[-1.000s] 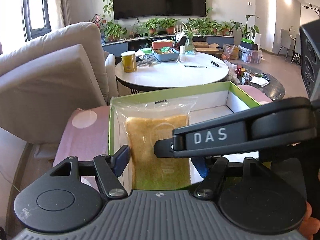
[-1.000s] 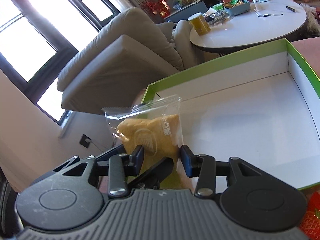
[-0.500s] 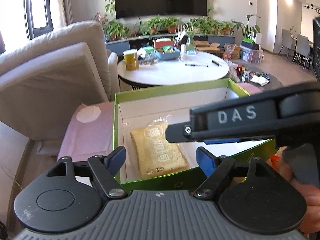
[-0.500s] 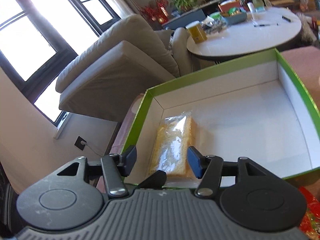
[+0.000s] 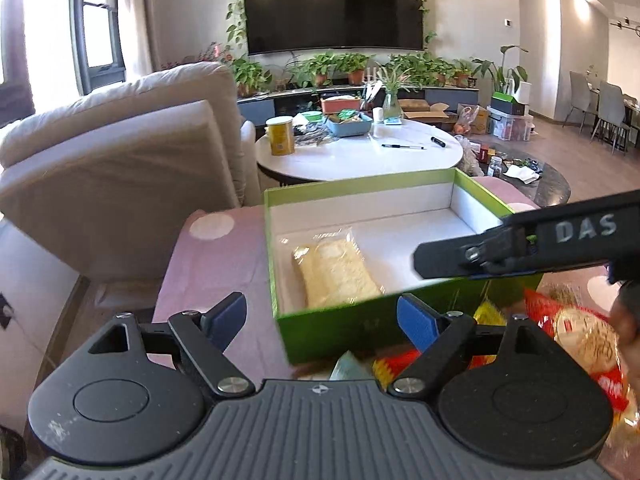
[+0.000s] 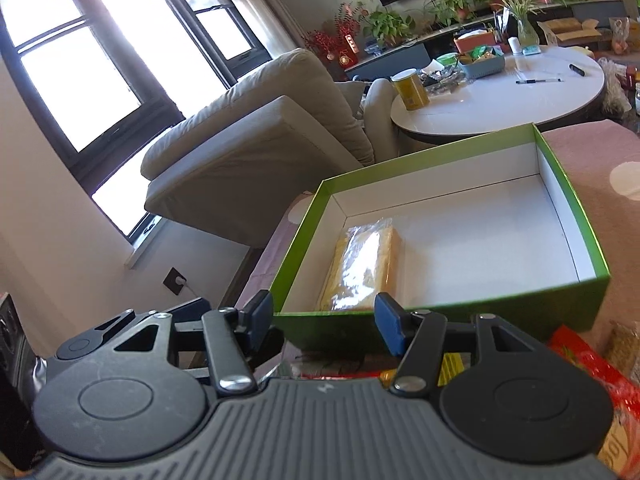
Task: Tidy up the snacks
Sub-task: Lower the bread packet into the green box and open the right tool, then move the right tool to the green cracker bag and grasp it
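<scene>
A green box [image 5: 344, 330] with a white inside stands open on the pink tablecloth. A clear bag of yellow snack [image 5: 334, 270] lies flat at the box's left side; it also shows in the right wrist view [image 6: 366, 266]. My left gripper [image 5: 322, 316] is open and empty, just in front of the box's near wall. My right gripper [image 6: 324, 318] is open and empty, at the box's near wall [image 6: 460, 318]. The right gripper's black body crosses the left wrist view on the right. Red and yellow snack packs [image 5: 576, 340] lie in front of the box.
A beige armchair [image 5: 120, 168] stands to the left. A round white table [image 5: 360, 152] behind the box holds a yellow can [image 5: 280, 136], a blue tray and pens. More snack packs [image 6: 600, 376] lie at the lower right in the right wrist view.
The snack bag was held upright between the right gripper's fingers over the box. Now it lies flat in the box, and both grippers have drawn back to the near wall.
</scene>
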The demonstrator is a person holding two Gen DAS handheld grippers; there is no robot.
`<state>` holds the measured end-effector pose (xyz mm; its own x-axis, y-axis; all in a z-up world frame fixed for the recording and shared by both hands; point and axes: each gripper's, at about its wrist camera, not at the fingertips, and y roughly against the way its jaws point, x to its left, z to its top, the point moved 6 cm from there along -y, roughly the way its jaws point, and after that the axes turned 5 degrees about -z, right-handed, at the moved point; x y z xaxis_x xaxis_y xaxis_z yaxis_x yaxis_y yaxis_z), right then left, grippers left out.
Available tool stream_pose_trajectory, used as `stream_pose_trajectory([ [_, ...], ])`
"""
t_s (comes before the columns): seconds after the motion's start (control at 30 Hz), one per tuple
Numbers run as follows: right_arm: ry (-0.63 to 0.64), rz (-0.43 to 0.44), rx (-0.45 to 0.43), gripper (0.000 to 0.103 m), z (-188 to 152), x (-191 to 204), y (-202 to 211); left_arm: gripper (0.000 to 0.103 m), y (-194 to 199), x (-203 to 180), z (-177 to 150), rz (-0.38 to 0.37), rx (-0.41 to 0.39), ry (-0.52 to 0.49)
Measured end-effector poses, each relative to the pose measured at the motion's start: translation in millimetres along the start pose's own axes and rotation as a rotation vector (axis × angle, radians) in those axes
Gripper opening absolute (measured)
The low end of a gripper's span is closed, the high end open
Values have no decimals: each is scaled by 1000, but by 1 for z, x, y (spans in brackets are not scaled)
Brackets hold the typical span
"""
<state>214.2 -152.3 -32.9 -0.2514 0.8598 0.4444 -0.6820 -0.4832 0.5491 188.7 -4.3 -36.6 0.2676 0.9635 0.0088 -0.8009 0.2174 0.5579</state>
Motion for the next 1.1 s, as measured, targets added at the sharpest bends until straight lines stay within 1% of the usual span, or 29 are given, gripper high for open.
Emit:
stream_pose_trajectory([
  [0.17,31,13,21,64,-17,9,9,81,16,9,-20,-1,16,45],
  [0.27,55,16,34,64,-29,14,14,81,24,11,-32,-27,25,59],
  [0.47,90,10,55,64,-47,19,22,81,29,11,-57,-41,74,84],
  [0.57,97,9,71,64,-58,20,26,81,34,12,-65,-51,71,104],
  [0.6,96,7,78,64,-61,20,27,81,36,10,-68,-58,81,109],
  [0.7,95,-3,89,64,-69,19,29,81,44,4,-77,-103,103,141],
  [0.77,90,-4,93,65,-73,18,32,81,48,-6,-82,-149,116,155],
  [0.83,87,-3,99,65,-76,18,34,81,53,-18,-87,-180,122,142],
  [0.97,88,-13,115,65,-83,17,36,81,61,-38,-94,-210,131,84],
  [1.03,88,-15,127,65,-87,16,36,81,66,-41,-94,-230,125,82],
  [1.1,87,-18,134,65,-91,15,36,81,72,-38,-93,-227,110,94],
])
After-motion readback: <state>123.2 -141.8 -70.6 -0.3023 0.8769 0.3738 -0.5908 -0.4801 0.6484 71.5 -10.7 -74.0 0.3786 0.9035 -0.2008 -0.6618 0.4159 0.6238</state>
